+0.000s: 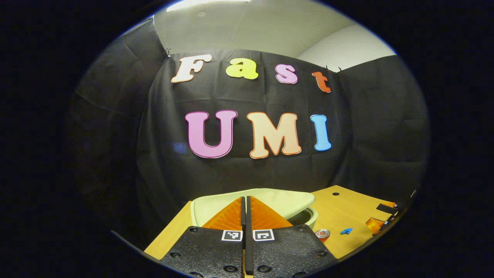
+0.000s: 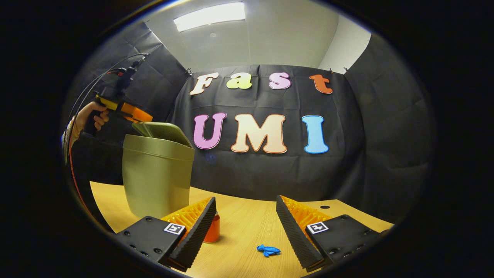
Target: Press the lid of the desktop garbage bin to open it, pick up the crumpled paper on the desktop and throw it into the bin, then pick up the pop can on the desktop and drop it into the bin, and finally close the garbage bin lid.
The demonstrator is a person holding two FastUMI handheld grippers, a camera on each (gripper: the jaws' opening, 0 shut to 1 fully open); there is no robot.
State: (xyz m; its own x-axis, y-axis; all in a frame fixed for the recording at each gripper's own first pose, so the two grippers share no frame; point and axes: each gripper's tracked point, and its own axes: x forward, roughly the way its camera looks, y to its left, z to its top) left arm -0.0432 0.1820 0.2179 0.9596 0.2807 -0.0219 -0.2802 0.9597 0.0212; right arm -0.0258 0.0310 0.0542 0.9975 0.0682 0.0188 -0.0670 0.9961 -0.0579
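Two grippers up, lid press in progress

Left gripper (image 1: pixel 245 200): fingers together, nothing between them, tips over the bin lid (image 1: pixel 281 200). Closed fingers make one stiff point for pushing, so that fits the opening step. From the right gripper view, the left gripper (image 2: pixel 133 112) sits at the top of the bin (image 2: pixel 158 173) with the lid (image 2: pixel 164 131) tilted up; can't tell if the tips are actually touching it.

Right gripper (image 2: pixel 245 227): fingers wide apart, empty, low over the desk (image 2: pixel 239 224), probably staged for the first pick.

Bin stands toward the desk's left edge. Pop can (image 2: pixel 212 229) is upright just in front of it, partly hidden behind the right gripper's left finger. Small blue crumpled scrap (image 2: pixel 268 250) lies on the desk between the open fingers, presumably the paper. Both still out of the bin.
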